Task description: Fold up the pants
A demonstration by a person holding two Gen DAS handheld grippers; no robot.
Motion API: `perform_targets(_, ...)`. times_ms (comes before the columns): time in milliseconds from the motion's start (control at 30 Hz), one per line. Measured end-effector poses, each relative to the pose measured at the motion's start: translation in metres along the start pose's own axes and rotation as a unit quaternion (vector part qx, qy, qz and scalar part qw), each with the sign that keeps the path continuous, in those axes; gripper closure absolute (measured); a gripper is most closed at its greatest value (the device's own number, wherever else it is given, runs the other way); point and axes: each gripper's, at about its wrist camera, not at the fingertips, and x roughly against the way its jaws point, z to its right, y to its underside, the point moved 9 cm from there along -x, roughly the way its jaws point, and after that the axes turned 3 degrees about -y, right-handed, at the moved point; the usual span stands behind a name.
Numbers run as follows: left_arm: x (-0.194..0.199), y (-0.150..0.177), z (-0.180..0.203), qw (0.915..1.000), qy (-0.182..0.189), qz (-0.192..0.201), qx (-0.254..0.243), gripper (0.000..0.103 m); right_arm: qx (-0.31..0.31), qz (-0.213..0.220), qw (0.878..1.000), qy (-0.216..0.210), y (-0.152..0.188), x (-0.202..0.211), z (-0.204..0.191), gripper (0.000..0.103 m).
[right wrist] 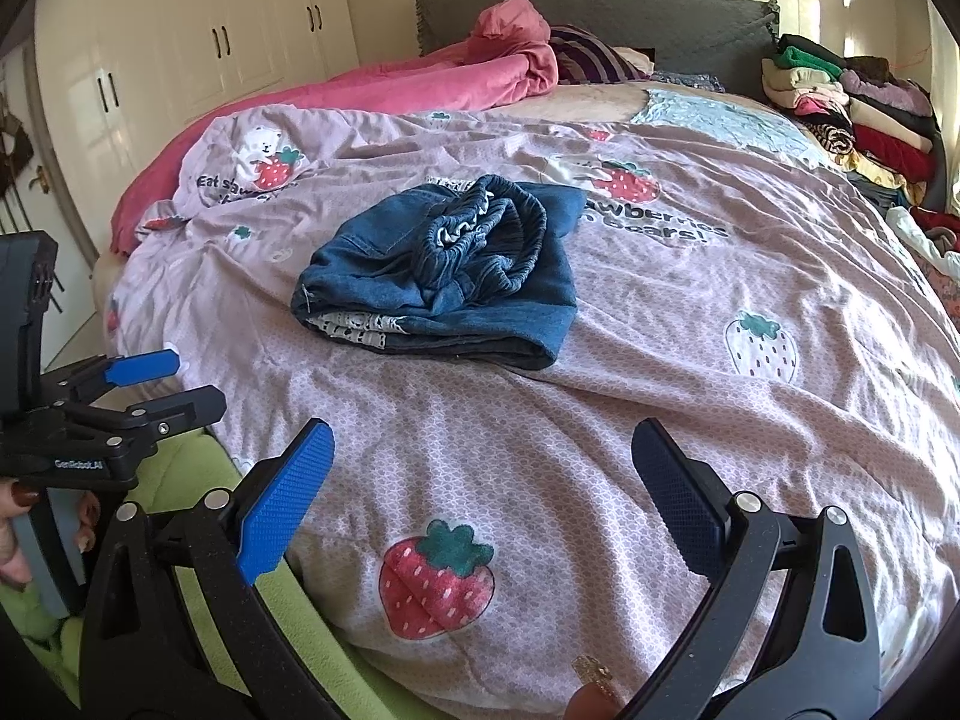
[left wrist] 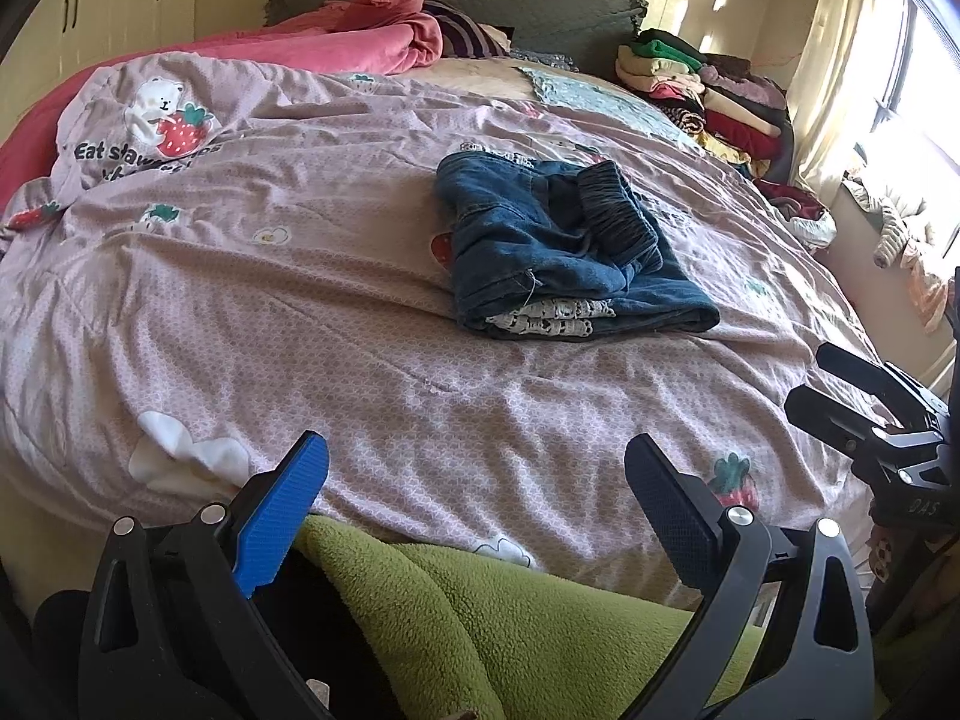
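Observation:
A pair of blue denim pants (left wrist: 558, 246) lies folded into a small bundle on the pink strawberry-print quilt (left wrist: 300, 300), its elastic waistband on top and a white patterned lining showing at the near edge. The pants (right wrist: 444, 276) also show in the right wrist view, mid-bed. My left gripper (left wrist: 477, 498) is open and empty near the bed's front edge, well short of the pants. My right gripper (right wrist: 480, 486) is open and empty, also at the near edge. Each gripper shows in the other's view: the right one (left wrist: 840, 384), the left one (right wrist: 162, 384).
A green fleece blanket (left wrist: 510, 618) lies at the near edge under the grippers. A pink duvet (right wrist: 432, 78) is heaped at the far left by the grey headboard (right wrist: 600, 12). Stacked folded clothes (right wrist: 852, 108) stand at the far right. White wardrobes (right wrist: 180, 30) line the left wall.

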Motion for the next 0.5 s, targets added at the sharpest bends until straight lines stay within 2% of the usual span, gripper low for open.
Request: perform_targets(500, 0.0024, 0.0011, 0.0010, 1.0000, 0.002, 0.000, 0.001, 0.004, -0.001, 0.002, 1.000, 0.004, -0.0036, 0.0047, 0.0025, 0.009)
